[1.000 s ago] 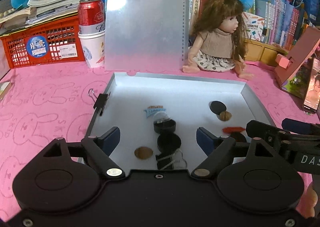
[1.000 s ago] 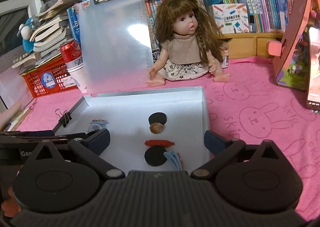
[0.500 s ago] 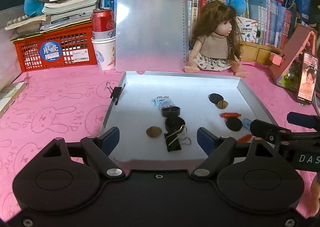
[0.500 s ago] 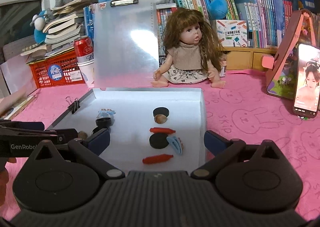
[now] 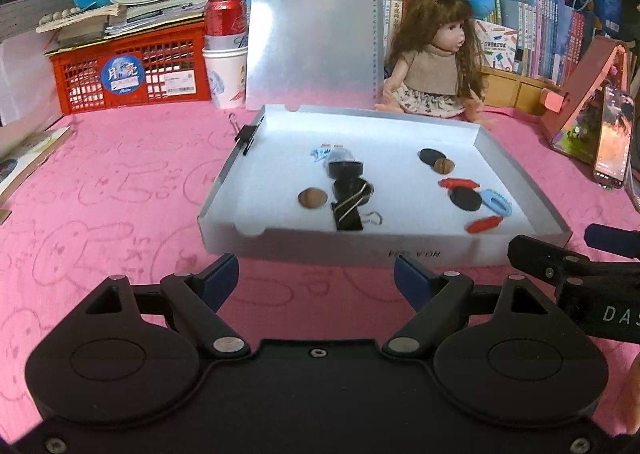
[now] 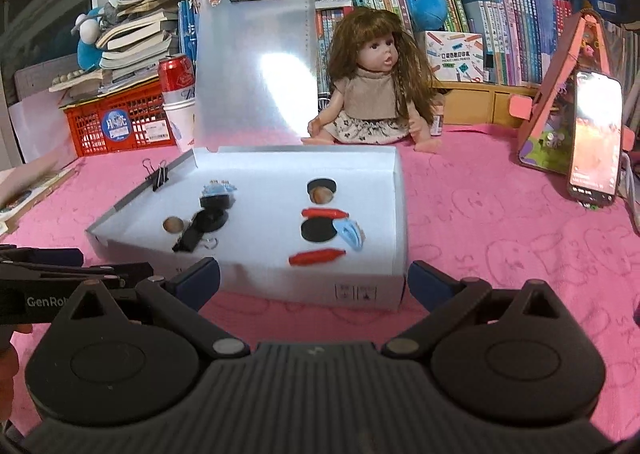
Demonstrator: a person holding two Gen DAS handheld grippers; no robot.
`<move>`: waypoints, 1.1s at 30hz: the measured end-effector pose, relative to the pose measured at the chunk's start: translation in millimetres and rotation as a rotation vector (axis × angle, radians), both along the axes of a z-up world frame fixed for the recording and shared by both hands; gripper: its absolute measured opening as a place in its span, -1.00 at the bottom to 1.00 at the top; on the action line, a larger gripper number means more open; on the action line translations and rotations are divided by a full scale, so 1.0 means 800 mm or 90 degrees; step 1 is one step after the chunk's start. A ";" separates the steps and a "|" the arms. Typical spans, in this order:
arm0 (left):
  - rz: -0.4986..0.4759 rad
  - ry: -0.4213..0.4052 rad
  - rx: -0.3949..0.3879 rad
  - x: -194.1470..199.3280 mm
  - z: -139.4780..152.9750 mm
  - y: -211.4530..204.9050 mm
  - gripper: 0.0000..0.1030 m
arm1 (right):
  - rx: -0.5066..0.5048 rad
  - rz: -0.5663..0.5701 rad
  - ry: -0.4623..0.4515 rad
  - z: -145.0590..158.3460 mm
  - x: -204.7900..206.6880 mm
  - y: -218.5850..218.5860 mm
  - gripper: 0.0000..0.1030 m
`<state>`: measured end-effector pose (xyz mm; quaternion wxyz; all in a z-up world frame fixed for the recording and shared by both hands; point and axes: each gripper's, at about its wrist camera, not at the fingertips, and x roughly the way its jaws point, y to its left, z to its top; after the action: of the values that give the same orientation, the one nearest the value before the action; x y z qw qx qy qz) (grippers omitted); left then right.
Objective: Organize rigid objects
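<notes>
White card forms the shallow tray (image 5: 420, 254) lying mid-bench on the pink cloth (image 5: 120, 182), its small hard pieces scattered inside: a nut (image 5: 312, 198), binder clip (image 5: 349, 210) and black caps (image 5: 345, 169) at left, red clips (image 5: 485, 224), a blue hair clip (image 5: 496, 202) and black disc (image 5: 465, 198) at right. All look light, stiff and slippery, best pinched across their narrow sides. The left hand-held gripper (image 5: 316, 279) and right hand-held gripper (image 6: 314, 278) hang spread and empty just short of the tray's near wall. A doll (image 5: 434, 66) sits at the far edge, a phone (image 6: 596, 142) at right.
</notes>
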<state>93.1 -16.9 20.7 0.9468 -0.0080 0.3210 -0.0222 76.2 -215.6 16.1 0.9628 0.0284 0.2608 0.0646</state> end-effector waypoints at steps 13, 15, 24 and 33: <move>0.008 0.003 0.024 -0.003 -0.024 -0.004 0.67 | -0.021 -0.010 0.023 -0.026 0.002 0.005 1.00; 0.009 0.007 0.025 -0.002 -0.029 -0.003 0.67 | -0.025 -0.010 0.027 -0.030 0.003 0.007 1.00; 0.012 -0.010 0.031 -0.002 -0.039 -0.004 0.76 | -0.017 -0.021 0.051 -0.043 0.012 0.006 1.00; 0.024 -0.014 0.026 0.003 -0.042 -0.002 0.89 | -0.045 -0.022 0.060 -0.045 0.014 0.013 1.00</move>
<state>95.8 -18.4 -12.8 0.9505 0.0056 0.3108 0.0023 87.8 -205.0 -19.6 0.9507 0.0020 0.3077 0.0376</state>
